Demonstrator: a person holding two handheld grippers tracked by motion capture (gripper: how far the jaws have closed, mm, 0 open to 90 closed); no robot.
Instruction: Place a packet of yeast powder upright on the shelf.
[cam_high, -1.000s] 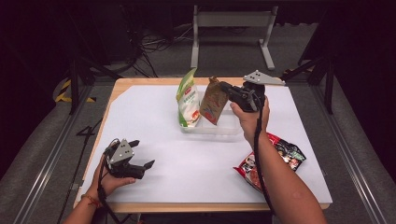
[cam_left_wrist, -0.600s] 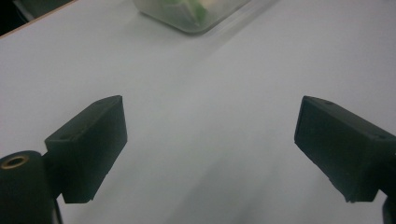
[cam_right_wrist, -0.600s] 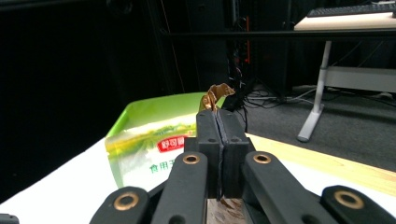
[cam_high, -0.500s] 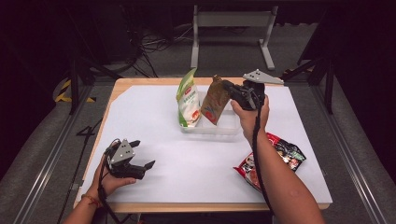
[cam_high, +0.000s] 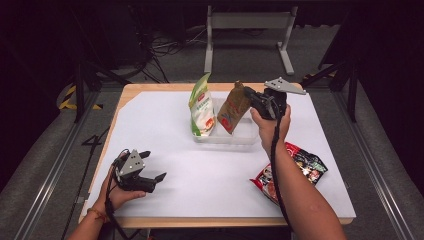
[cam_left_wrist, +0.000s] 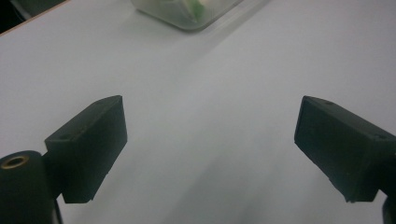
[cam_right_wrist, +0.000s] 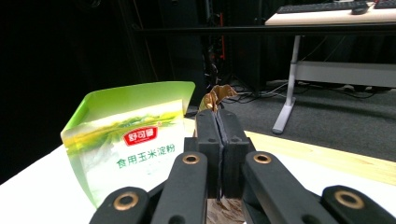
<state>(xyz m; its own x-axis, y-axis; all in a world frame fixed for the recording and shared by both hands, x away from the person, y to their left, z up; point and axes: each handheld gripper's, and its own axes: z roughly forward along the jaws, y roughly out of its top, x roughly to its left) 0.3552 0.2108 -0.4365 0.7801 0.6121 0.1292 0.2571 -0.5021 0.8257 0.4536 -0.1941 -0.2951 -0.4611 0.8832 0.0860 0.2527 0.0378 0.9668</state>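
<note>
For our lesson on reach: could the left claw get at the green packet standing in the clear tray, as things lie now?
Probably yes. The left claw is open, with bare white table between it and the green packet. The brown packet in the right claw stands on the tray's far side.

Green-white pouch (cam_high: 202, 106), brown pouch (cam_high: 233, 108), red-black packet (cam_high: 295, 167).

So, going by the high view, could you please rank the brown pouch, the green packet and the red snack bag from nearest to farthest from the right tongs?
1. Brown pouch: pinched in the right tongs, above the clear tray.
2. Green packet: standing at the tray's left end, just beyond the pouch.
3. Red snack bag: lying flat near the table's front right, beside the forearm.
</note>
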